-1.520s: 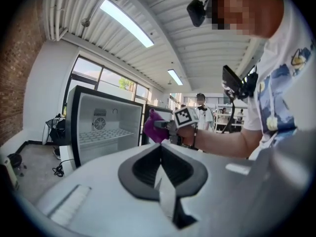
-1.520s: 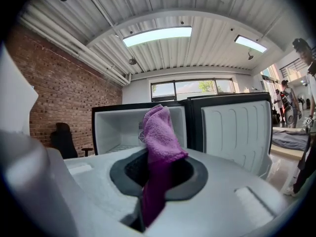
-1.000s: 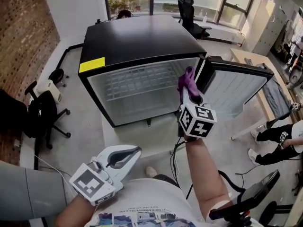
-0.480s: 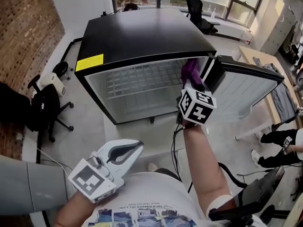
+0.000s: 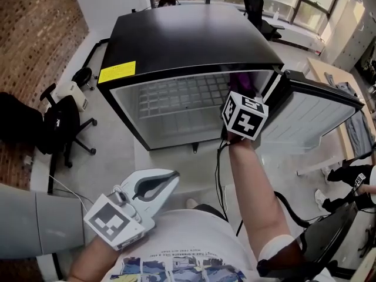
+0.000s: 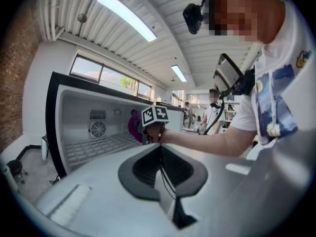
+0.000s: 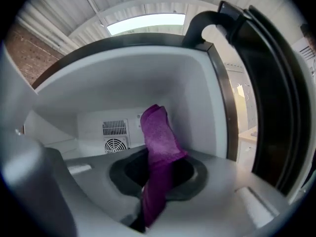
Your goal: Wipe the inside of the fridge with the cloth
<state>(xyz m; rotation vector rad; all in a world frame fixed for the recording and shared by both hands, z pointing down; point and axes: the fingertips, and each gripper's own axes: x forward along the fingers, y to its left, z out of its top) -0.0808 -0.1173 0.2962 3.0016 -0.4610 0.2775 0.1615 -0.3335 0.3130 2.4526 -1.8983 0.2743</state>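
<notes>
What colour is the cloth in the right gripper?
Purple; the cloth shows best in the right gripper view.

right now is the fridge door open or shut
Open. The fridge door stands swung out to the right, and the wire shelf inside shows.

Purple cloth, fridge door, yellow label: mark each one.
purple cloth [image 7: 159, 135], right gripper view, on its upper fold.
fridge door [image 5: 311, 122], head view, on its white inner liner.
yellow label [image 5: 117, 72], head view, on its middle.
</notes>
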